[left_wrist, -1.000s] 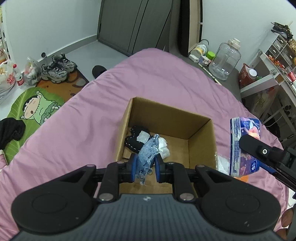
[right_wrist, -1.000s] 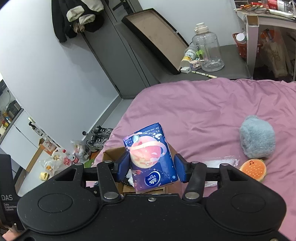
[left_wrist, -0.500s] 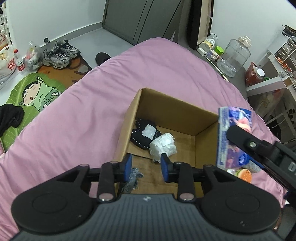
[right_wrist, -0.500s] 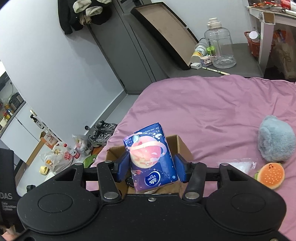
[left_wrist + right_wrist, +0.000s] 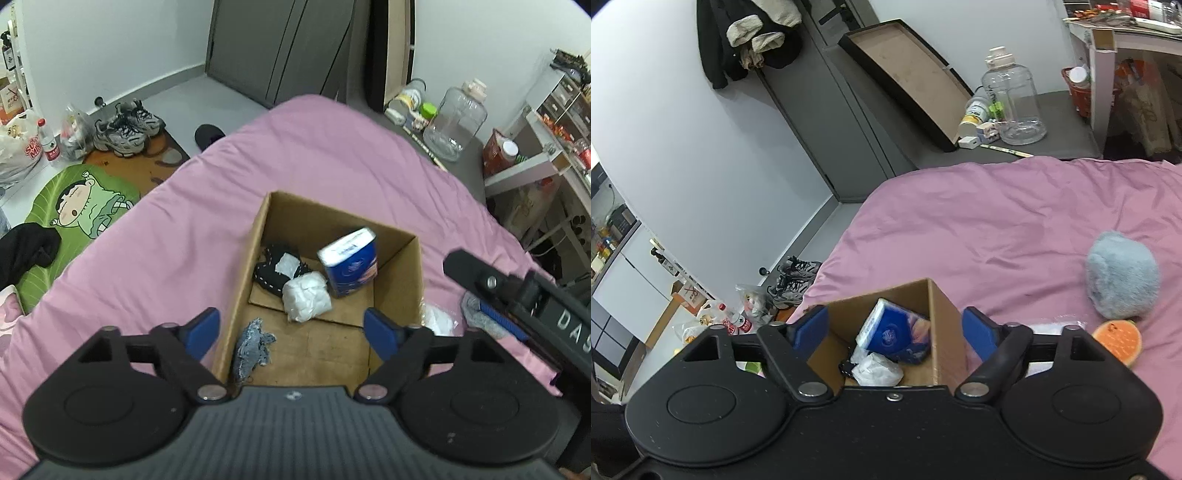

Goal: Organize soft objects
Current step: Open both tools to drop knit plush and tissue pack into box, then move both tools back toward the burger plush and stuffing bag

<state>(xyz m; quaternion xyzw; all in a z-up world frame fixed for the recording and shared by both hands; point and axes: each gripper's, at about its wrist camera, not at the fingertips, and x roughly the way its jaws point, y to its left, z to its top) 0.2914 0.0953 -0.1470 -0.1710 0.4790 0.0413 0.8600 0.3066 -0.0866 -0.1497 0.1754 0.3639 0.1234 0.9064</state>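
The tissue pack [image 5: 350, 263] is lying inside the cardboard box [image 5: 400, 280], tipped against the box's far right corner, and we are seeing it blurred in the left wrist view. Beside it, toward the middle of the box floor, a white wad [image 5: 306, 298] is touching a black stitched piece [image 5: 275, 266] that is sitting by the left wall. A scrap of denim [image 5: 253, 349] is lying at the near left corner of the box.

We are holding our left gripper [image 5: 291, 334] just over the near edge of the box with its blue pads spread wide and nothing between them. Our right gripper [image 5: 894, 332] is hovering above the box too, its pads likewise wide apart and empty, with the tissue pack [image 5: 894, 334] showing below between them.

The box is sitting on the pink bedspread [image 5: 177, 236]. Off its right side, toward the bed's right edge, a fluffy grey-blue toy [image 5: 1121, 275] is resting just beside an orange burger-shaped squishy [image 5: 1119, 339], and a clear plastic bag [image 5: 437, 319] is lying against the box's right wall.
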